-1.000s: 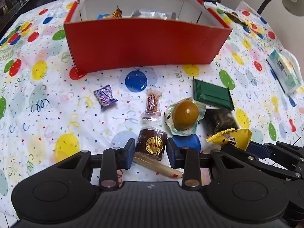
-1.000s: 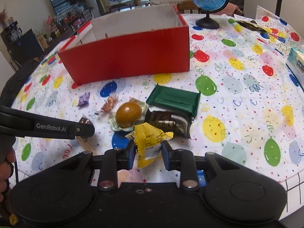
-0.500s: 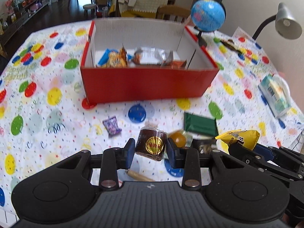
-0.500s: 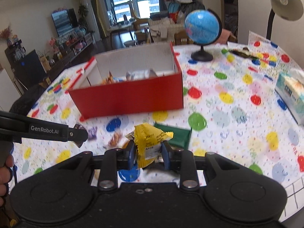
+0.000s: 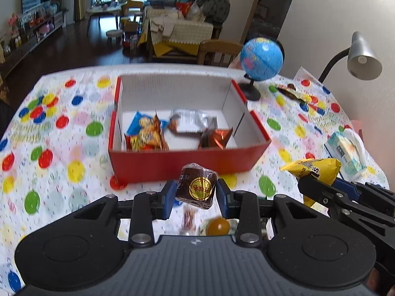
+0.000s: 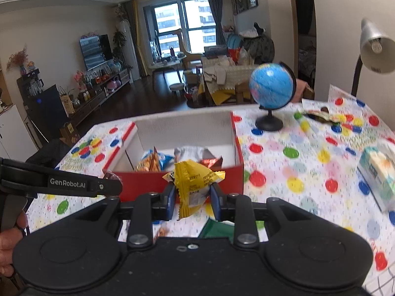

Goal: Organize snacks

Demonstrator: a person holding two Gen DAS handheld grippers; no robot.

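Note:
My left gripper [image 5: 196, 198] is shut on a brown wrapped cake with a gold seal [image 5: 197, 188], held in the air in front of the red box [image 5: 187, 165]. My right gripper [image 6: 193, 198] is shut on a yellow snack packet [image 6: 193, 185], also raised, just short of the red box [image 6: 182, 180]; the packet also shows in the left wrist view [image 5: 313, 170]. The box holds several snacks: an orange packet [image 5: 148, 138], a silver one [image 5: 190, 120] and a copper-foil one [image 5: 217, 138]. Below the left gripper lie an egg-shaped snack [image 5: 218, 225] and a small candy [image 5: 188, 219].
A blue globe [image 5: 261, 59] stands behind the box at the right. A tissue pack [image 5: 345, 150] lies at the right edge and a desk lamp [image 5: 363, 56] rises beyond it. A green packet [image 6: 217, 228] lies under the right gripper. The tablecloth [image 5: 61, 148] has coloured dots.
Both grippers have lifted their snacks off the table and risen well above it, toward the red box, whose inside now shows. The snacks left on the table have dropped below the fingers.

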